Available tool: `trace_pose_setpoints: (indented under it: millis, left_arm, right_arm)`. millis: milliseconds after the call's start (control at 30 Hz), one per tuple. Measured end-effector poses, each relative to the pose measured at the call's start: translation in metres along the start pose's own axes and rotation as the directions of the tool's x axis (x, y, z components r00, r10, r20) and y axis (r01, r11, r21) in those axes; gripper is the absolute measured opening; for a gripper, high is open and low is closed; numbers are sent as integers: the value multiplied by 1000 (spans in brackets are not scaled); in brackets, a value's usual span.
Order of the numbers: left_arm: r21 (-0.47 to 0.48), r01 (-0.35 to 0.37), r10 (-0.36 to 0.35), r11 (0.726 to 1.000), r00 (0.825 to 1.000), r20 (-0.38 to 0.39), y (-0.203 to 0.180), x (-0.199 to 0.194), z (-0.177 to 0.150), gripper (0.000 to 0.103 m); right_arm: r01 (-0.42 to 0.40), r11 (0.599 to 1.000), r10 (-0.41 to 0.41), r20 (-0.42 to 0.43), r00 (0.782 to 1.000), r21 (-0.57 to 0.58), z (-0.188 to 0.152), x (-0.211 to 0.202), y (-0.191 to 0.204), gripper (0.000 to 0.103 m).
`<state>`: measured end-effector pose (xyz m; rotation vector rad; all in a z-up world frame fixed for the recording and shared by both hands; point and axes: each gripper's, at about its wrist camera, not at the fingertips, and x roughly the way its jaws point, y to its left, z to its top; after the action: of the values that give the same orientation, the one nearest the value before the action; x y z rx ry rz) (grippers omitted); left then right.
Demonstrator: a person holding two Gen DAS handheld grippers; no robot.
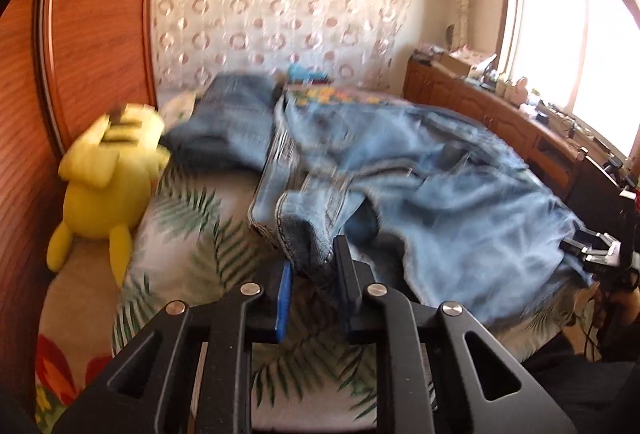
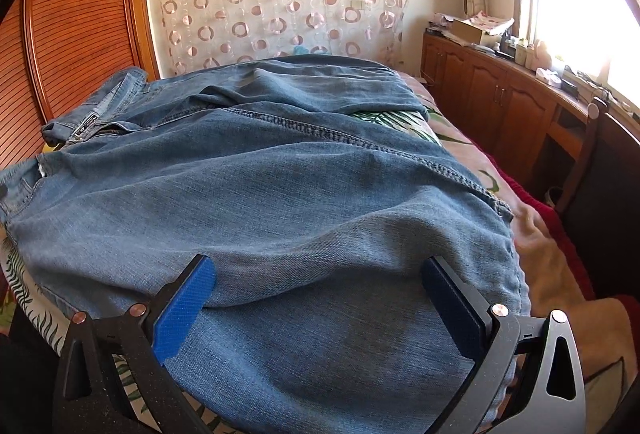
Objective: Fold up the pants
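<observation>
Light blue jeans [image 1: 400,170] lie spread and rumpled on the bed; the view is blurred. My left gripper [image 1: 314,266] is shut on a bunched edge of the jeans near the waistband. In the right wrist view the jeans [image 2: 280,186] fill the frame, waistband and zipper at the far left. My right gripper [image 2: 320,298] is open wide, its fingers on either side of a fold of denim at the near end. It also shows at the right edge of the left wrist view [image 1: 592,254].
A yellow plush toy [image 1: 108,174] lies by the wooden wardrobe [image 1: 80,54] at the left. A folded pair of darker jeans [image 1: 228,126] sits behind. The leaf-print bedsheet [image 1: 192,234] covers the bed. Wooden cabinets [image 2: 500,94] with clutter run along the window on the right.
</observation>
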<state>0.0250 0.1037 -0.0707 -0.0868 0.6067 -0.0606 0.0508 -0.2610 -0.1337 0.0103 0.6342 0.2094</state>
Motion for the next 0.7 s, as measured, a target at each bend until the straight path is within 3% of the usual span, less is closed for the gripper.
trace_pose_setpoints:
  millis: [333,567,700]
  left_arm:
    - [113,5,-17,994,994,105,-39,16,73,17]
    - [130,-23,6,991,992,127,-46,49,117,17]
    - [124,-28,14,992,994,108,-46,65,121,17]
  right_arm:
    - [-16,1000,16,21,1000,-9,5,-11,3,103]
    - [-45,999,45,32,998,-19,2,-19,1,103]
    - [-96,995,97,8,995,-33,-5,-22,-4,101]
